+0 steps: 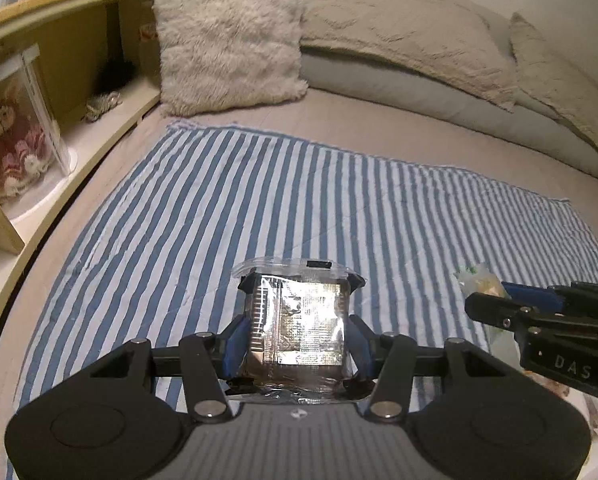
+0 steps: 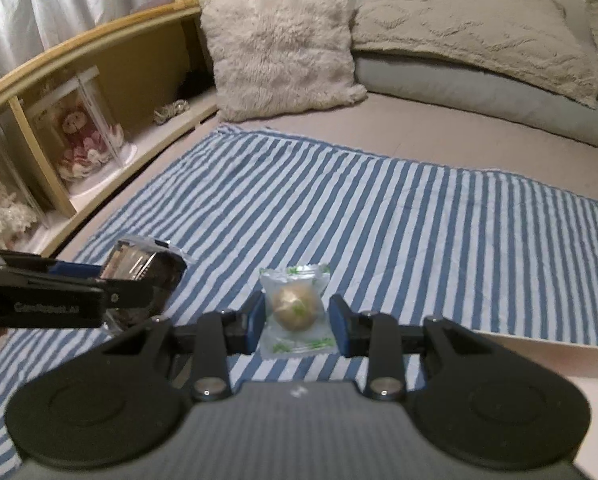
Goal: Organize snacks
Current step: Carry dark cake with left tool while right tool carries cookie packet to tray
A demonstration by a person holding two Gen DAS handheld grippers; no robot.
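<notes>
My left hand-held gripper point(image 1: 297, 344) is closed on a foil pack point(image 1: 299, 328), its blue pads pressing the two side edges, and the pack hangs clear above the striped cloth point(image 1: 259, 208) on the bed point(image 1: 379, 120). My right hand-held gripper point(image 2: 297, 316) is pinched narrow on a clear candy wrapper point(image 2: 297, 308) with a round tan sweet inside, also held above the cloth. Both look light. I judge the foil pack crinkly and slippery, so gripping its stiffer sealed edges suits it best; the candy wrapper is soft and loose, and the hard sweet could slide inside, so I hold across the middle. The right gripper's side reads "DAS" in the left view; the left one carries white lettering too blurred to read. The pack's print is illegible.
</notes>
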